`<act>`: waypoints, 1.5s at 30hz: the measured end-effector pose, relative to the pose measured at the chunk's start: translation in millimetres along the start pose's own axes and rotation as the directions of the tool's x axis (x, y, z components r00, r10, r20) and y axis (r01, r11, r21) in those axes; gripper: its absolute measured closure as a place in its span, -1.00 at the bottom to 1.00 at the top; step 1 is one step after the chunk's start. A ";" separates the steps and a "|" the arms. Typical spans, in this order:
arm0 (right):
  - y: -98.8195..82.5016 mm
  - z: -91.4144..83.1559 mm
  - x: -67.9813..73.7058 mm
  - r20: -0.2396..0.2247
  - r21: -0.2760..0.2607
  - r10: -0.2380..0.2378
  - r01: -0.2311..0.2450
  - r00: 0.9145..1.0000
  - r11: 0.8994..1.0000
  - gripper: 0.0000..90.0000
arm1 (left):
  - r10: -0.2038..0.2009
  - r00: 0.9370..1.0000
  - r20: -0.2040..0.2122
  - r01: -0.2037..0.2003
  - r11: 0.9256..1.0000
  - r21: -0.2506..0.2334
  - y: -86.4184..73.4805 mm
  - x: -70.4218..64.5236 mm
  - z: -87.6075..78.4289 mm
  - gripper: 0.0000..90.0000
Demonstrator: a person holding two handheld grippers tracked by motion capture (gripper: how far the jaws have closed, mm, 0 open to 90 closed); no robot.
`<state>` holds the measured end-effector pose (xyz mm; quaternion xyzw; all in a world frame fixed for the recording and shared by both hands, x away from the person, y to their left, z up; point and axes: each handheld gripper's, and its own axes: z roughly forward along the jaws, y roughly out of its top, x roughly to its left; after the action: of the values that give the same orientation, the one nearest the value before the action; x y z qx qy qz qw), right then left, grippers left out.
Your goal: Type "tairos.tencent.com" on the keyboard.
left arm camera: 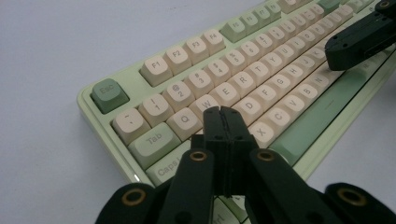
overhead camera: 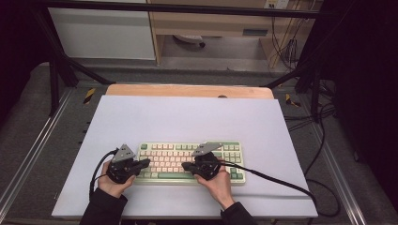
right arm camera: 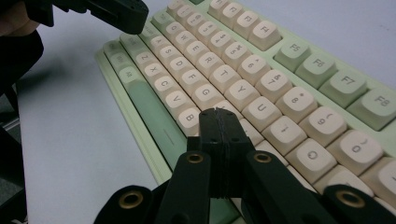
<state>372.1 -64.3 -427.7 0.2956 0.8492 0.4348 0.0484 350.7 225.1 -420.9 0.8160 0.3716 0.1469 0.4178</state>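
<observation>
Both pressed together, empty: left gripper [left arm camera: 223,112] poised over the keyboard [overhead camera: 164,149] around the S key, right gripper [right arm camera: 219,113] over the H and N keys. Keyboard flat on the white mat [overhead camera: 187,117], directly beneath both tips, near the front edge.

A pale grey sheet [overhead camera: 187,117] covers most of a wooden table [overhead camera: 187,90], whose bare edge shows along the far side. Grey carpeted floor [overhead camera: 28,126] surrounds it, with metal rails [overhead camera: 28,154] running along the left and right and black frame bars [overhead camera: 187,8] crossing overhead at the far end. Beyond stand a white cabinet [overhead camera: 101,33] at far left and a light wooden desk unit [overhead camera: 211,23] beside it, while black cables [overhead camera: 286,47] hang at far right and trail over the floor on the dim right side.
</observation>
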 end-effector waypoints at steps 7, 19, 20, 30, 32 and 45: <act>-1.0 6.4 0.8 -0.008 0.011 -0.001 0.001 1.000 1.000 1.00 | -0.001 1.000 -0.002 0.001 1.000 -0.002 0.0 0.7 -0.3 1.00; -0.4 10.1 3.3 -0.006 0.019 -0.021 0.021 1.000 1.000 1.00 | 0.001 1.000 0.000 -0.001 1.000 -0.003 0.4 0.1 -0.8 1.00; 0.4 8.5 3.4 -0.008 0.013 -0.021 0.021 1.000 1.000 1.00 | 0.003 1.000 0.000 -0.003 1.000 -0.003 0.6 0.0 -0.8 1.00; 2.7 -9.1 1.4 0.017 0.007 -0.029 0.028 0.999 1.000 1.00 | 0.010 1.000 0.003 -0.010 1.000 -0.001 1.2 -2.1 0.0 1.00; 1.4 -13.1 -0.5 0.021 0.002 -0.018 0.018 1.000 1.000 1.00 | 0.011 1.000 0.005 -0.011 1.000 -0.001 1.5 -2.5 0.3 1.00; -15.8 -37.7 -13.8 0.047 -0.013 0.024 -0.024 0.999 1.000 1.00 | 0.022 1.000 0.013 -0.022 1.000 0.001 4.1 -7.7 2.5 1.00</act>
<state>363.3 -105.6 -419.0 0.3156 0.8416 0.4334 0.0649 348.8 216.5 -418.7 0.8211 0.3600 0.1458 0.4182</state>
